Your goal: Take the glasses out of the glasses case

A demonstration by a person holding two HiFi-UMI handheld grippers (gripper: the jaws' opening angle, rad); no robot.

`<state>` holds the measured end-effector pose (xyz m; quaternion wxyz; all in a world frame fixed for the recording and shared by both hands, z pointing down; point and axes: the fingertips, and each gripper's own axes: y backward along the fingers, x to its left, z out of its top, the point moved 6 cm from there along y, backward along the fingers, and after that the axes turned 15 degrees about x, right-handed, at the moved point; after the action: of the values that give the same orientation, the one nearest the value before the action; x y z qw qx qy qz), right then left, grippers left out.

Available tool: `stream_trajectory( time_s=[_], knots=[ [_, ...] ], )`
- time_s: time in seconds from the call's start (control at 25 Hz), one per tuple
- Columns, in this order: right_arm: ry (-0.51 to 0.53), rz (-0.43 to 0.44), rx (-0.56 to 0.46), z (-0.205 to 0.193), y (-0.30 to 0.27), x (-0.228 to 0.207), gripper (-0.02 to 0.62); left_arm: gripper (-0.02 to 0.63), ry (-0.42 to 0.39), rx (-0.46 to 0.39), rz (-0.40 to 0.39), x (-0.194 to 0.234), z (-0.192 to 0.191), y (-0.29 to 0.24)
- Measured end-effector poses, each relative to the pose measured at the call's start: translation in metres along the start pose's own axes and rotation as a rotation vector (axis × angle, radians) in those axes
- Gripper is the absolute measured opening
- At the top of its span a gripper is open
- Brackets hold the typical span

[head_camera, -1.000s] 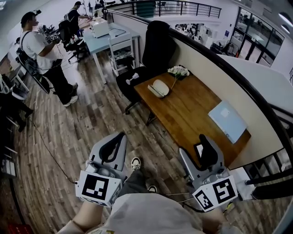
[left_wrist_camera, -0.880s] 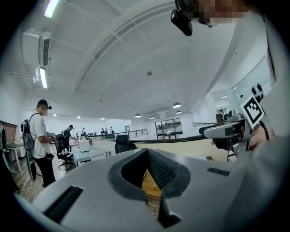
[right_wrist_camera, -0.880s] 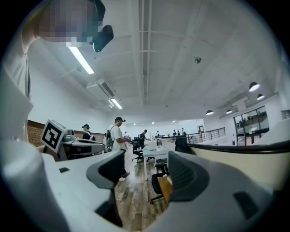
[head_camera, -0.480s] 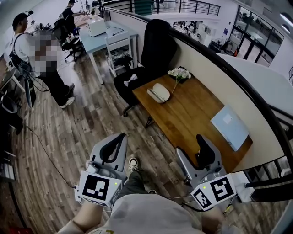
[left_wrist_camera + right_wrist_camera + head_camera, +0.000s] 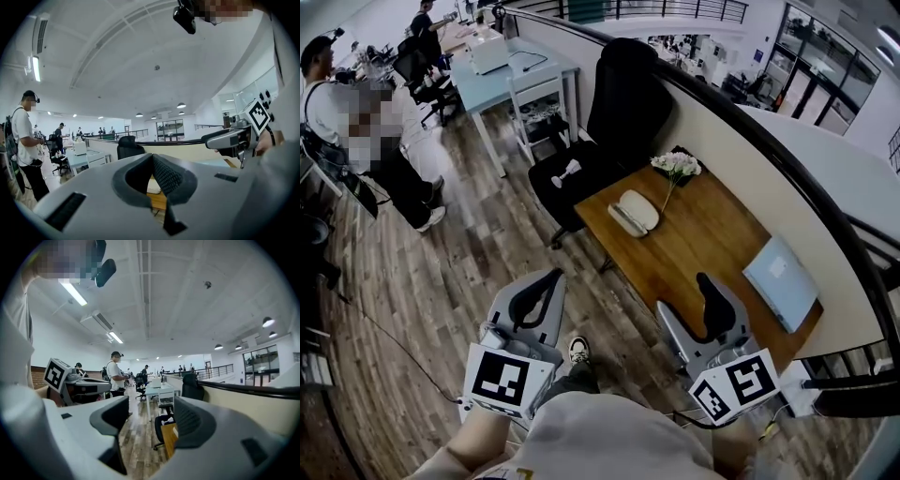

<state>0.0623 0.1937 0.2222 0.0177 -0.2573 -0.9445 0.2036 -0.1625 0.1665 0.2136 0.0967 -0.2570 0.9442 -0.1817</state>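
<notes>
Head view, largest first. Wooden floor (image 5: 441,281) fills the frame from 6 to 11 o'clock. A brown wooden table (image 5: 703,234) runs from the centre toward 4 o'clock, along a curved half-wall. A black office chair (image 5: 619,103) stands at the table's 11 o'clock end. A bystander (image 5: 398,183) stands at 10 o'clock.

A pale blue flat panel (image 5: 781,281) lies at the table's 4 o'clock end. The left gripper (image 5: 151,161), at 7 o'clock, has its jaws pressed together on nothing. The right gripper (image 5: 149,420), at 5 o'clock, has its jaws spread, with only floor showing between them. Each carries a cube printed with black-and-white square markers (image 5: 502,380).

The white glasses case (image 5: 635,211) lies on the table's 11 o'clock end, well apart from both grippers. White flowers (image 5: 675,164) lie at the case's 1 o'clock.
</notes>
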Motion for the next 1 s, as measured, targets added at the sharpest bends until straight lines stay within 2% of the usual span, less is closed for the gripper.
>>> stream_trajectory(
  time_s=[0.32,0.48,0.76,1.0],
  knots=[
    [-0.057,-0.046,0.042,0.026,-0.095,-0.024,0.295,0.003,-0.028,-0.007,-0.077,0.082,0.022,-0.075],
    [-0.078,-0.072,0.052,0.029,-0.132,-0.031,0.295,0.003,-0.044,-0.010,-0.109,0.110,0.026,-0.105],
    [-0.096,-0.106,0.082,0.033,-0.169,-0.043,0.295,0.003,-0.067,0.006,-0.200,0.120,0.026,-0.152],
    [-0.116,-0.121,0.118,0.035,-0.195,-0.077,0.295,0.003,-0.066,0.037,-0.229,0.126,0.034,-0.196]
  ],
)
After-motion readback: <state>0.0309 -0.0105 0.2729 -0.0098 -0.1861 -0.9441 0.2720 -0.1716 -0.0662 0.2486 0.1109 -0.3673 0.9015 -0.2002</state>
